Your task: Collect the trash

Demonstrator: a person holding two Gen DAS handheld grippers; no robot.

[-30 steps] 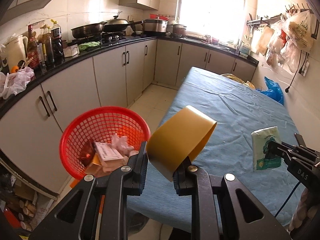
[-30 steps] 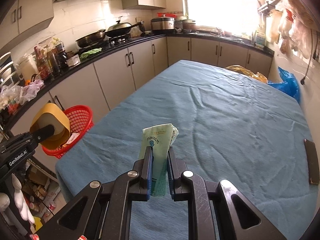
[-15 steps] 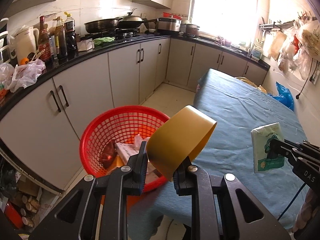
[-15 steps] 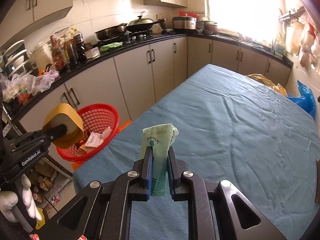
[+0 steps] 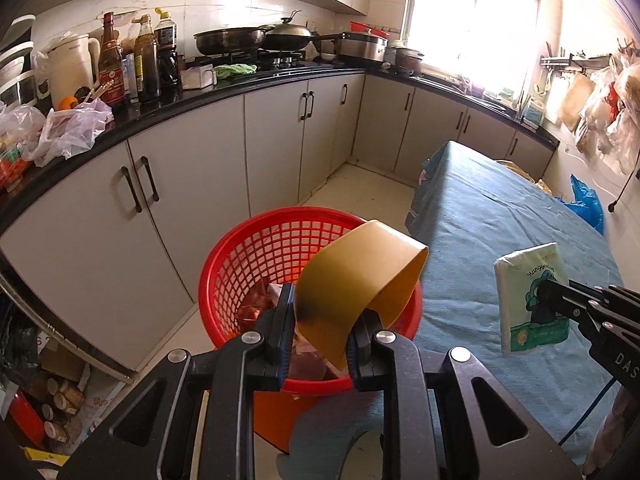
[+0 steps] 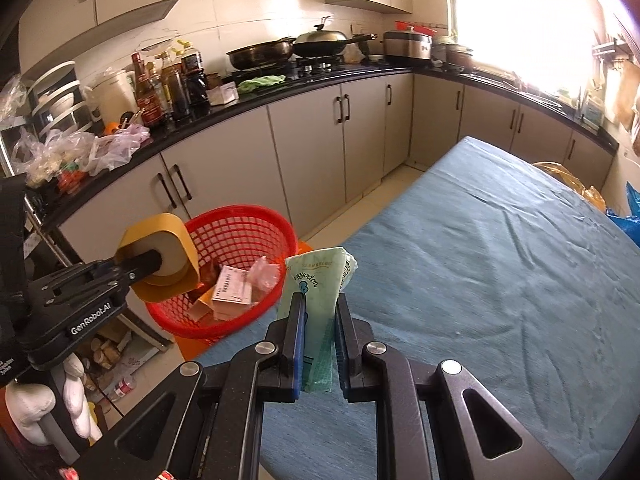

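Where cabinets [image 5: 256,152] loom: basket [image 5: 256,248], table [image 5: 500,216].

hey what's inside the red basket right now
The red basket holds a white printed box, crumpled clear plastic and brownish scraps. The tape roll in the left gripper covers part of the inside, so anything under it is hidden.

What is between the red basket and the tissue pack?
In the right wrist view, nothing: the tissue pack overlaps the basket's rim, above blue cloth.
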